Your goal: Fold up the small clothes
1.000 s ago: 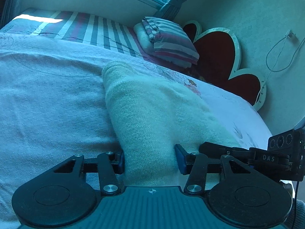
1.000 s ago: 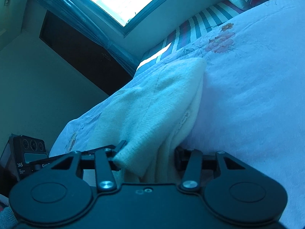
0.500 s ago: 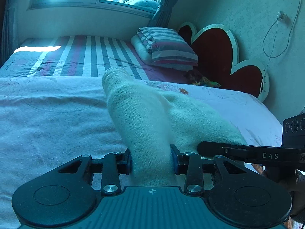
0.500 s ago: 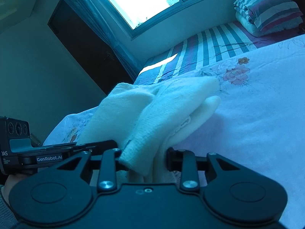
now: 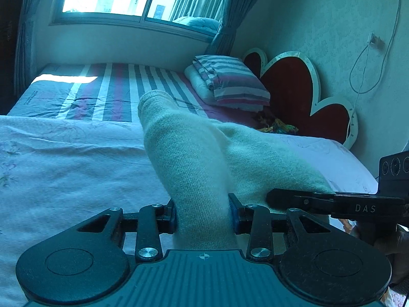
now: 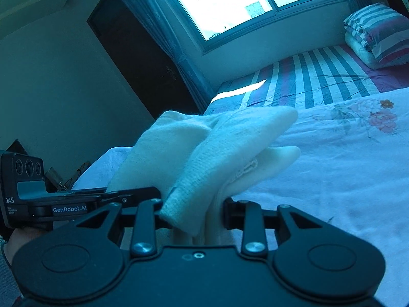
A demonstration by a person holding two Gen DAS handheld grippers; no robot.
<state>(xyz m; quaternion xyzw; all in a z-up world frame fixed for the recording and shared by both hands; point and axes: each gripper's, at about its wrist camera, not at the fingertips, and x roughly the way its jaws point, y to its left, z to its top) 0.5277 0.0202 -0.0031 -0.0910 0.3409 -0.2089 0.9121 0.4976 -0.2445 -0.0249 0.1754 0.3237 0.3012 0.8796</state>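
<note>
Both tools are clamped onto the same cream knitted garment [image 5: 194, 168], which is held up off the bed with its far end sagging back down toward the pale floral bedspread [image 5: 64, 168]. The left tool [image 5: 204, 217] has its two fingers squeezed in on a thick rolled bunch of the knit, blue pads pressed against the fabric on either side. From the left wrist view the cuffed end of the garment sticks up and away, roughly toward the striped sheet [image 5: 115, 89] beyond the bedspread.

The right tool [image 6: 194, 215] is pinching the garment [image 6: 209, 153] too, gripping a folded-over ribbed edge plus a few more layers bunched between its fingers. From that side you can see two rounded ends of the knit poking out over the bedspread [image 6: 345, 174], one above the other.

The two tools sit just beside each other on the garment: the right one shows at the right edge of the left wrist view, and the left one sits left of the garment in the right wrist view, with "GenRobot.AI" on its side.

Past the garment there's a folded striped blanket stack [image 5: 230, 81] on the striped sheet, right up against a red heart-shaped headboard [image 5: 288, 87]. A bright window [image 6: 225, 2] sits above the far side of the bed.
</note>
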